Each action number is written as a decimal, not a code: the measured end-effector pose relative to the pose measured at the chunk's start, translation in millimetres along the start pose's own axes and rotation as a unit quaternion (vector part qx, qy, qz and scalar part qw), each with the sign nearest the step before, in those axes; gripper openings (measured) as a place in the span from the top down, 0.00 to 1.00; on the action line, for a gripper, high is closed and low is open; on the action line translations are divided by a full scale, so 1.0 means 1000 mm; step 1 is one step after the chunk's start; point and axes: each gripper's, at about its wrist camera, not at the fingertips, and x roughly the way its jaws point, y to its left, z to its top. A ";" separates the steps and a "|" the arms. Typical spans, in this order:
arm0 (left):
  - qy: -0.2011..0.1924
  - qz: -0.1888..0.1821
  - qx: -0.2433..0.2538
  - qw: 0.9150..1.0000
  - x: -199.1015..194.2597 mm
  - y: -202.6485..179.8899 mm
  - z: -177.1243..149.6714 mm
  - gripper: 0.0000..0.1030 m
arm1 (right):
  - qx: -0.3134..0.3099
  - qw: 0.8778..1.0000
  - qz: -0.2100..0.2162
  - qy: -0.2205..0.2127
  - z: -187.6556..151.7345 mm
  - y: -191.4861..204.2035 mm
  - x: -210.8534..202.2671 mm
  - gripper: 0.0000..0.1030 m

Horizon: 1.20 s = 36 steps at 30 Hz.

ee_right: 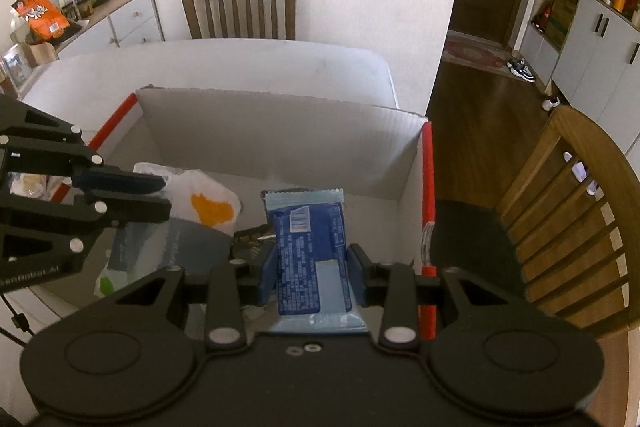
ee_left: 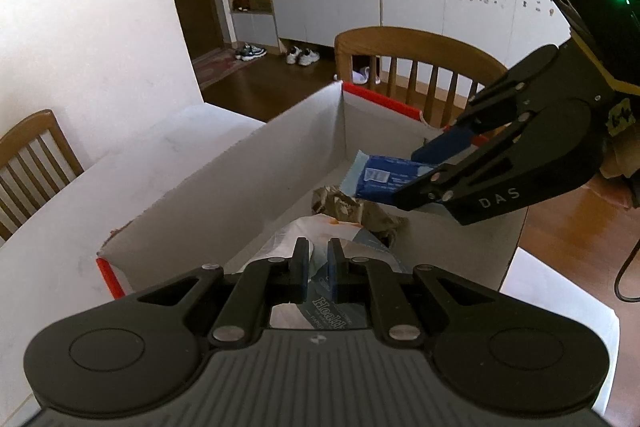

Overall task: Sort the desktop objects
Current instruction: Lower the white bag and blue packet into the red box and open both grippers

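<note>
A white cardboard box (ee_left: 248,167) with red edges stands on the white table; it also shows in the right wrist view (ee_right: 260,139). My right gripper (ee_right: 312,267) is shut on a blue snack packet (ee_right: 308,247) and holds it over the box's right side; the packet also shows in the left wrist view (ee_left: 384,179), with the right gripper (ee_left: 432,163) around it. My left gripper (ee_left: 318,263) hovers over the box with its jaws nearly together and nothing between them; it appears at left in the right wrist view (ee_right: 160,195). Inside the box lie a white bag with an orange mark (ee_right: 208,203) and crumpled brown paper (ee_left: 352,207).
A wooden chair (ee_left: 416,67) stands behind the box and another (ee_right: 240,7) at the table's far side. A third chair (ee_right: 568,219) is at right. A cabinet with clutter (ee_right: 80,11) stands at far left. White table surface (ee_left: 120,179) lies left of the box.
</note>
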 end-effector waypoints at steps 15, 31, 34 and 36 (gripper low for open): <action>0.023 -0.020 0.007 1.000 0.014 -0.007 -0.002 0.92 | -0.011 1.000 0.004 0.019 -0.010 0.002 0.012 0.65; 0.057 -0.047 -0.026 0.997 0.026 -0.004 -0.009 0.92 | -0.018 0.999 0.008 0.047 -0.020 0.009 0.027 0.65; 0.061 -0.049 -0.028 0.997 0.027 -0.003 -0.009 0.92 | -0.020 0.998 0.008 0.050 -0.020 0.010 0.029 0.65; 0.063 -0.051 -0.031 0.996 0.028 -0.002 -0.009 0.92 | -0.021 0.998 0.008 0.052 -0.020 0.011 0.032 0.65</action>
